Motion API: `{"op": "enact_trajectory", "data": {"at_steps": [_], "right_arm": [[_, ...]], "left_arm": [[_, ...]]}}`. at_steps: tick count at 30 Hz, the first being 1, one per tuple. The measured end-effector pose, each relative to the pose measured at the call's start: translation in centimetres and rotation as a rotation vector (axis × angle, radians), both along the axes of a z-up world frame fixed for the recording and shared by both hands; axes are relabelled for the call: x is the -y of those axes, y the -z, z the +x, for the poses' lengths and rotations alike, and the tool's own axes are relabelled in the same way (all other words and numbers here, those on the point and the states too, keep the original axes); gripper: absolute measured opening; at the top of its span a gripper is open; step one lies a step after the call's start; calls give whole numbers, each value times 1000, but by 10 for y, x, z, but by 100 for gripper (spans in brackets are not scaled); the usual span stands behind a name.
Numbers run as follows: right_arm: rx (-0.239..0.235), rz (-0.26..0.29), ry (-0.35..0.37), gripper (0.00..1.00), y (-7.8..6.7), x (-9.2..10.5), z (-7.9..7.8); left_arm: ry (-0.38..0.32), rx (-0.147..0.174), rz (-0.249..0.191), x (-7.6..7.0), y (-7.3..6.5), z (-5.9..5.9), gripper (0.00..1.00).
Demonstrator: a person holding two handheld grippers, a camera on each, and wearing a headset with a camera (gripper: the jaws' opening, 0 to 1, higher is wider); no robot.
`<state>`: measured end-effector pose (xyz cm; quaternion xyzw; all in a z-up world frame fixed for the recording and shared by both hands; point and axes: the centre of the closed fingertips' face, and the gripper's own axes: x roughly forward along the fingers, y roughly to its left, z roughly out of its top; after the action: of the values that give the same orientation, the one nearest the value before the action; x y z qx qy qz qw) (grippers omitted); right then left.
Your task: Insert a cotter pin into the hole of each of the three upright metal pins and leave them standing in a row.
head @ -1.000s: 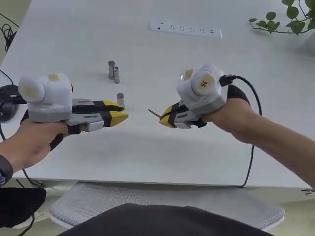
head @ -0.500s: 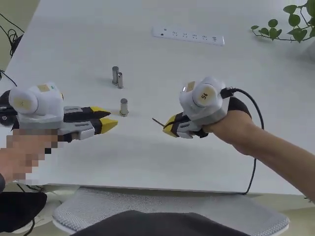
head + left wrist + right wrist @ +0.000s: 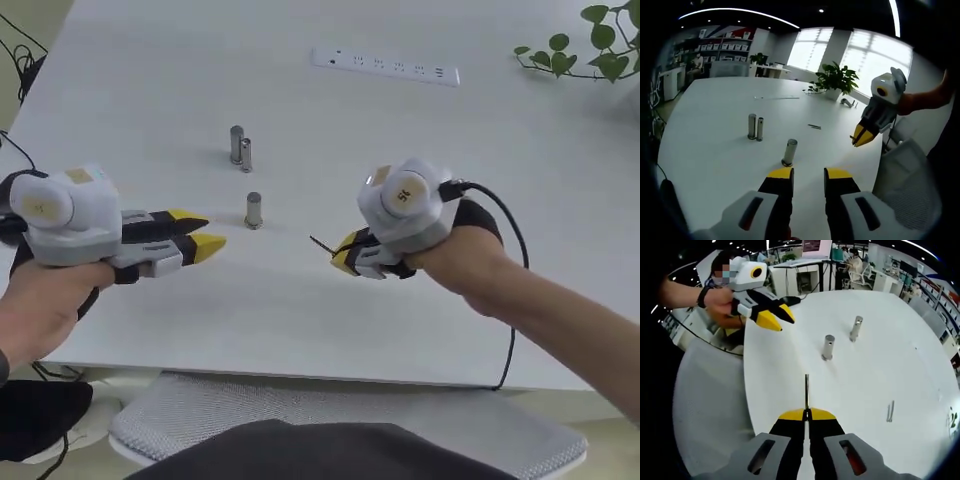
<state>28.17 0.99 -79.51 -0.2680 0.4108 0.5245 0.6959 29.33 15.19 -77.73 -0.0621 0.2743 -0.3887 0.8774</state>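
Near right: right gripper (image 3: 338,252) clamped on a cotter pin (image 3: 320,243), tip aimed left. Near left: left gripper (image 3: 207,231) slightly parted, empty. Just beyond, between them: nearest metal pin (image 3: 254,209), upright. Likely the insertion step; next, steadying it and finding the hole (too small to see). Farther: two more metal pins (image 3: 241,148).

Seemingly open tabletop (image 3: 300,310) around nearest pin (image 3: 254,209)

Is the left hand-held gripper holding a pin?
No, the left hand-held gripper is open, with nothing between its jaws.
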Motion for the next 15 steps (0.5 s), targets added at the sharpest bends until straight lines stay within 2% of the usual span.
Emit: {"op": "enact_trajectory", "data": {"at_steps": [10, 15], "right_arm": [[-11, -28, 38, 2, 14, -10, 12], [-26, -46, 51, 2, 21, -14, 15]], "left_arm": [[-32, 3, 19, -2, 12, 16, 22], [-25, 14, 49, 3, 20, 24, 23]]}}
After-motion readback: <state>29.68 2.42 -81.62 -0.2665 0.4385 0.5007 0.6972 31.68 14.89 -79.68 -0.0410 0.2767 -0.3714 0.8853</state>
